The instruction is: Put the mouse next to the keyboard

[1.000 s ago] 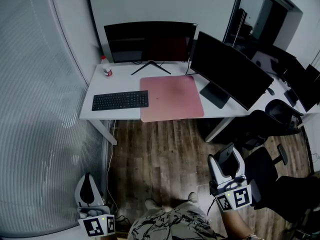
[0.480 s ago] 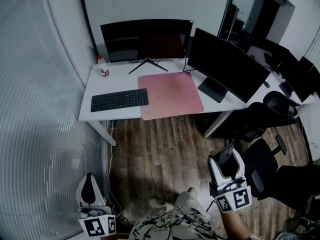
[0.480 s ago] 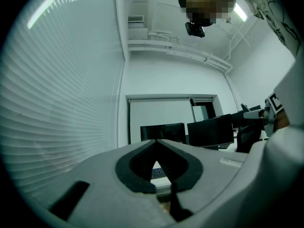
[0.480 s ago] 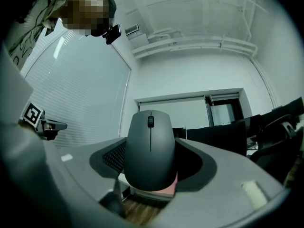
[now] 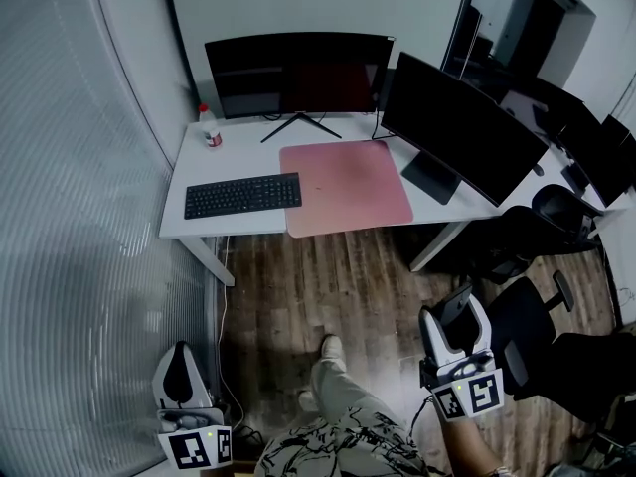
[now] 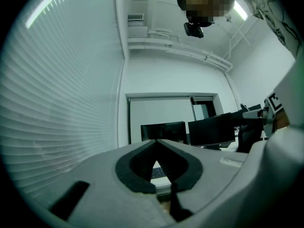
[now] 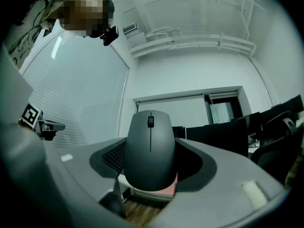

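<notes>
A black keyboard (image 5: pixel 242 195) lies on the left part of the white desk (image 5: pixel 189 172), with a pink mat (image 5: pixel 346 187) just right of it. My right gripper (image 5: pixel 457 316) is low at the right, over the wooden floor and well short of the desk. It is shut on a dark grey mouse (image 5: pixel 454 306). In the right gripper view the mouse (image 7: pixel 150 148) stands upright between the jaws, with the keyboard (image 7: pixel 115 156) and mat (image 7: pixel 169 182) behind it. My left gripper (image 5: pixel 177 374) is low at the left, shut with nothing in it. Its fingertips (image 6: pixel 156 141) meet.
Two black monitors (image 5: pixel 298 73) (image 5: pixel 457 132) stand at the back of the desk, and a small bottle (image 5: pixel 210 129) at its far left corner. Black office chairs (image 5: pixel 561 229) stand at the right. Window blinds (image 5: pixel 79 217) line the left. The person's shoe (image 5: pixel 329 350) is on the floor.
The person has stepped forward: a shoe now shows further ahead on the floor, and the desk has shifted slightly in view. Both grippers keep their hold and place.
</notes>
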